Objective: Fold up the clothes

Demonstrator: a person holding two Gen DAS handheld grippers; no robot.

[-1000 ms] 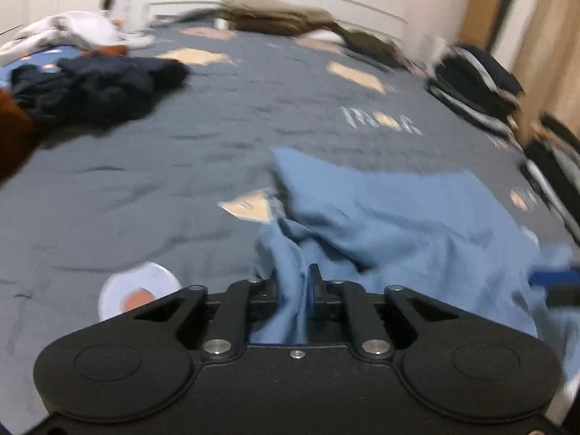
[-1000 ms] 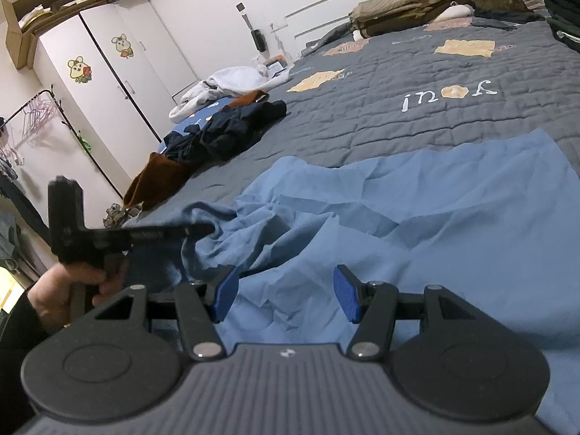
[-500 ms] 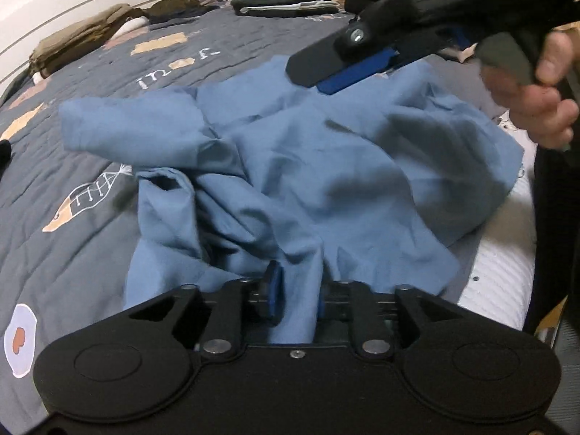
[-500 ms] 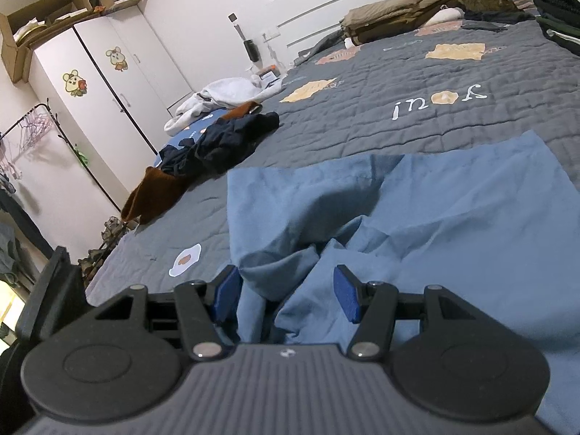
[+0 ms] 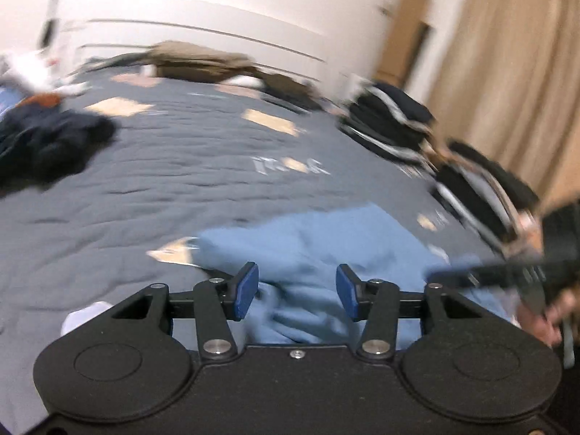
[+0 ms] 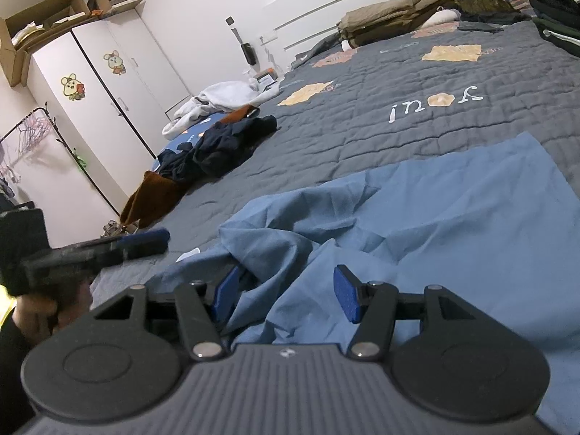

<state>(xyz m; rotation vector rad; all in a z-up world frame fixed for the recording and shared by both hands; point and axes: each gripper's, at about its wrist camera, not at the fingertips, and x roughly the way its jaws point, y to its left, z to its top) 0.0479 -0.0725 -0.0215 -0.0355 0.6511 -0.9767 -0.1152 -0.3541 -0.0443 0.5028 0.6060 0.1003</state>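
1. Your left gripper (image 5: 296,291): jaws opening, blue pads apart, nothing pinched. The blue shirt (image 5: 326,253) lies below and past the pads, no contact seen. The left view is blurred.
2. Your right gripper (image 6: 286,295): jaws wide apart, not gripping. A fold of the shirt (image 6: 417,224) bunches up btwn the pads; can't tell if the left pad touches cloth, the right pad stands clear.
3. The shirt is on the bed (image 6: 362,134) at the near edge, toward the near right corner. Its right part is spread fairly flat; the left part is crumpled into ridges.
4. In the right view your left gripper (image 6: 145,241) shows at the left, held in your hand (image 6: 43,311) just off the shirt's crumpled end, over the near edge of the bed.
5. Elsewhere on the bed: dark clothes pile (image 6: 221,145) plus a brown garment (image 6: 152,199) at the left edge, white clothes (image 6: 221,99) behind them, olive bedding (image 6: 395,14) at the far edge, folded stack (image 6: 554,3) at the far right corner.
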